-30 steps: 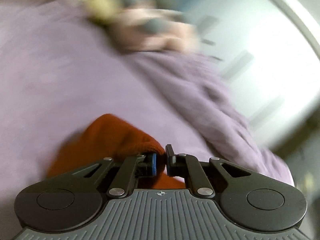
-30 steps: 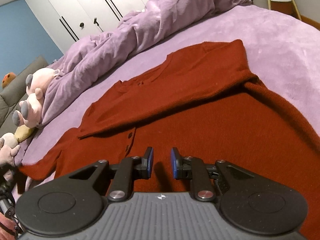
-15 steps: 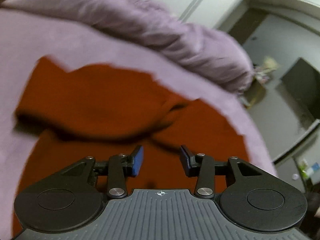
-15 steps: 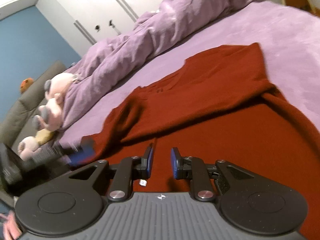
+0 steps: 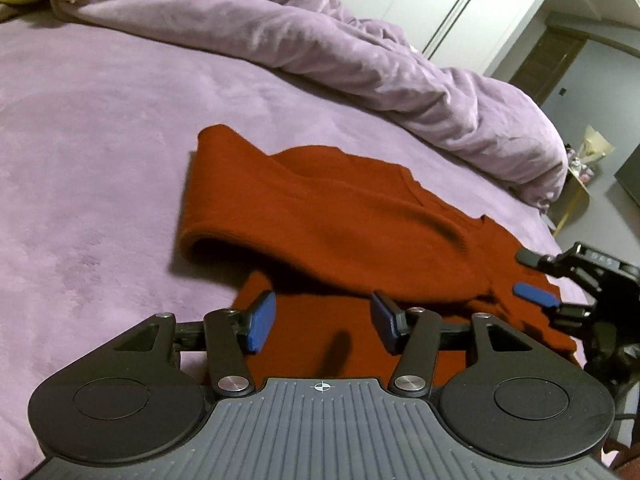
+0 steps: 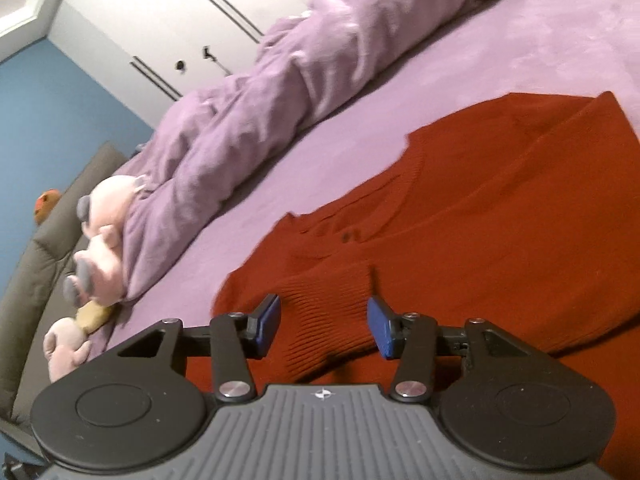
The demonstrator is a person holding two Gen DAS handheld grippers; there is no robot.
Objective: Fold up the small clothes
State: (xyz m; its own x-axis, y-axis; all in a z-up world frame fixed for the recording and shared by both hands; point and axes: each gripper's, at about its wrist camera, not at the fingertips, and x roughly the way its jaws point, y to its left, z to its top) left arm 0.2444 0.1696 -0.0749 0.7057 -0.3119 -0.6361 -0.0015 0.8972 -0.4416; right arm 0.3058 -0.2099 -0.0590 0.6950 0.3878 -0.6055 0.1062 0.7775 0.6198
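Observation:
A rust-red knit cardigan [image 5: 340, 216] lies on the purple bed, both sleeves folded over its body. My left gripper [image 5: 322, 322] is open and empty, just above the cardigan's near edge. My right gripper [image 6: 324, 324] is open and empty, with the ribbed cuff of a folded sleeve [image 6: 332, 304] lying between its fingers. The cardigan fills the right half of the right wrist view [image 6: 500, 216]. The right gripper also shows at the right edge of the left wrist view [image 5: 536, 280].
A bunched purple duvet [image 5: 320, 40] runs along the far side of the bed [image 5: 80, 128]. Pink plush toys [image 6: 100, 232] lie beside a grey headboard [image 6: 44, 264]. White wardrobe doors [image 6: 180, 20] stand behind. A doorway [image 5: 548, 60] and floor items are at the far right.
My left gripper let go of the sleeve it held, opened and drew back. My right gripper opened wide. The left sleeve now lies folded over the cardigan's body.

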